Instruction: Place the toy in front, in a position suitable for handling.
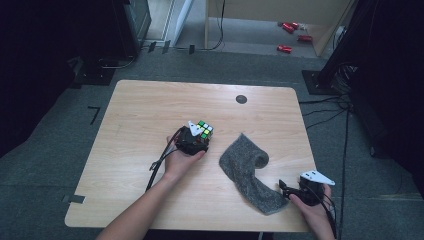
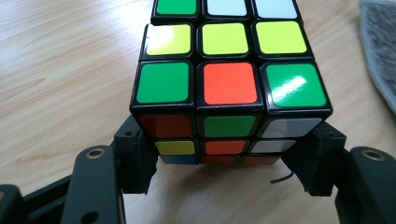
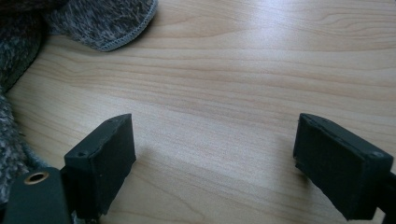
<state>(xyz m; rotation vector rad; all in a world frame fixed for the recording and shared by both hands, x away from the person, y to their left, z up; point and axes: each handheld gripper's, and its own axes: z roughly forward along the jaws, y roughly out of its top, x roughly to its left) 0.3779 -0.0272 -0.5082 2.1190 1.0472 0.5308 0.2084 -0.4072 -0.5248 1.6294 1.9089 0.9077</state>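
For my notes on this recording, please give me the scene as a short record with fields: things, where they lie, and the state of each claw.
surface: wooden table
main thing: puzzle cube, scrambled colours, resting on the table
left claw: shut on the puzzle cube, jaws pressing its two opposite sides low down
right claw: open, nothing between the jaws, bare wood under it
other thing: grey cloth, crumpled, lying between the two hands; its near end lies close by the right claw
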